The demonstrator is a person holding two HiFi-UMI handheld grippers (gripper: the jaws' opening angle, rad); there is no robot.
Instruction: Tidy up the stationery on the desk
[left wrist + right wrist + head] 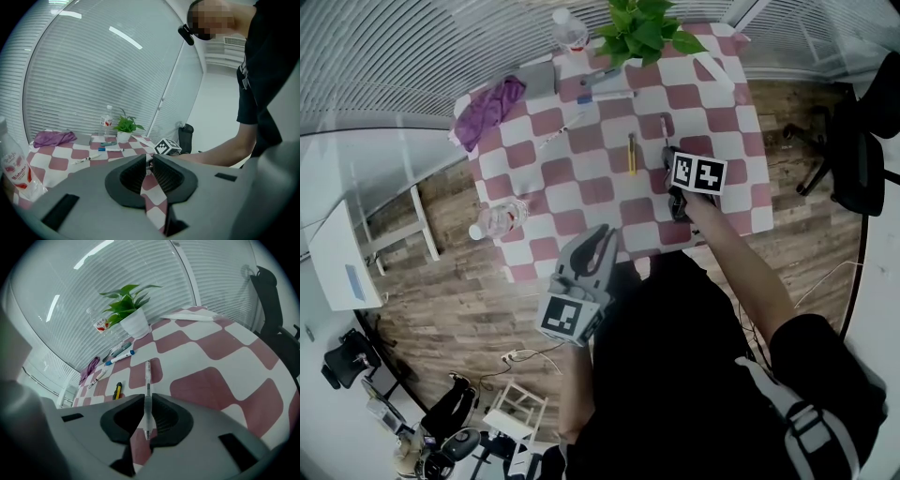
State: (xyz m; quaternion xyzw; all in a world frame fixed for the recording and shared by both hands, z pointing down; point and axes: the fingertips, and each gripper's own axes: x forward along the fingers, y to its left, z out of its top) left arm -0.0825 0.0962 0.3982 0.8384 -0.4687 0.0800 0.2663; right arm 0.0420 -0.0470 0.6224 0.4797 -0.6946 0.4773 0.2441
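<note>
Closest to the lens, the left tool (598, 246) hangs over the near edge of the bench (581, 192). Its 2 jaws are pressed together with nothing between them; only the red-and-white checked cloth shows through the slit. At the bench's far left edge sits a clear water bottle (497, 220), and beyond it a purple cloth (487, 108) lies crumpled at the back corner. Moving right, a white marker (558, 136) lies at a slant, a second bottle (570, 28) stands at the back edge, and a blue-capped marker (605, 94) rests in front of the potted plant (642, 28). Near the middle lies a yellow utility knife (631, 153), pointing away from the person. Just right of it is the clear pen (147, 376), lying parallel to the knife. The right tool (148, 401) tilts down over it, its jaws closed narrowly on the barrel, with the pen's far end reaching out over the cloth. Well right of the bench stands a black chair (853, 159).
</note>
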